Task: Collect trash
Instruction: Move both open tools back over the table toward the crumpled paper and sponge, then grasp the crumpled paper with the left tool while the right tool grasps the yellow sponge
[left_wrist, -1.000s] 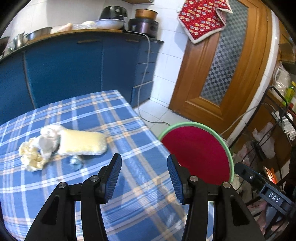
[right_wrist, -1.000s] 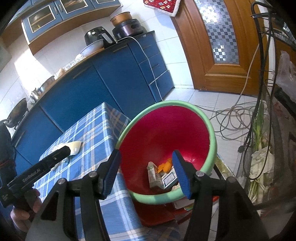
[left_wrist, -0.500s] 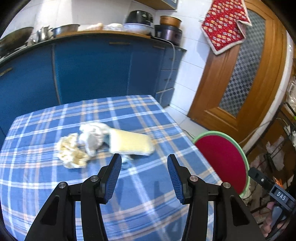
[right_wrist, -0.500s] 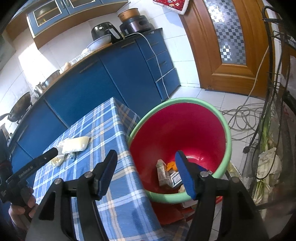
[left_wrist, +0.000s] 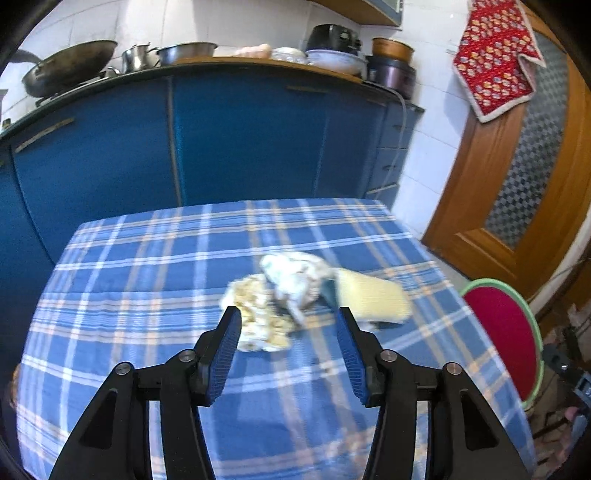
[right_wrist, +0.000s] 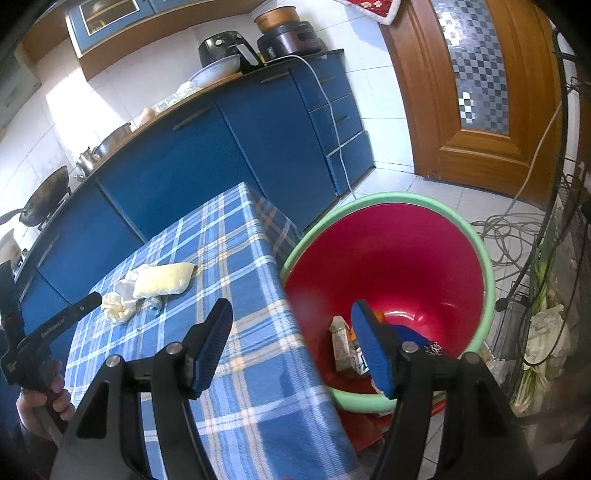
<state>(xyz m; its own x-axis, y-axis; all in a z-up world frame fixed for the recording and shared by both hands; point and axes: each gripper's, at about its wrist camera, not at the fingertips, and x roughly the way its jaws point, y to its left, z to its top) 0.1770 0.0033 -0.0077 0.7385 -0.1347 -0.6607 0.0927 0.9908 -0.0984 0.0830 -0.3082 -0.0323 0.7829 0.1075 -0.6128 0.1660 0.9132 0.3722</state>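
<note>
A trash pile lies on the blue plaid table (left_wrist: 147, 277): crumpled yellowish paper (left_wrist: 258, 321), a white tissue wad (left_wrist: 295, 280) and a pale yellow sponge-like pack (left_wrist: 373, 295). My left gripper (left_wrist: 288, 317) points down at the pile from just short of it, jaws opening, nothing between them. In the right wrist view the pile (right_wrist: 155, 284) lies far left, with the left gripper (right_wrist: 70, 317) beside it. My right gripper (right_wrist: 291, 310) hangs over the table's edge next to the red basin (right_wrist: 388, 258), jaws opening and empty. The basin holds a carton (right_wrist: 341, 343) and other scraps.
Blue cabinets (left_wrist: 240, 140) run behind the table, with a wok (left_wrist: 66, 70), pots and cookers on the counter. A wooden door (right_wrist: 480, 92) stands at the right. Cables (right_wrist: 517, 229) lie on the tiled floor beside a wire rack (right_wrist: 565, 221). A hand (right_wrist: 40, 402) holds the left gripper.
The left gripper has swung left from the basin toward the pile, which now sits straight ahead of its jaws. The right gripper's jaws have widened and it has shifted slightly toward the table.
</note>
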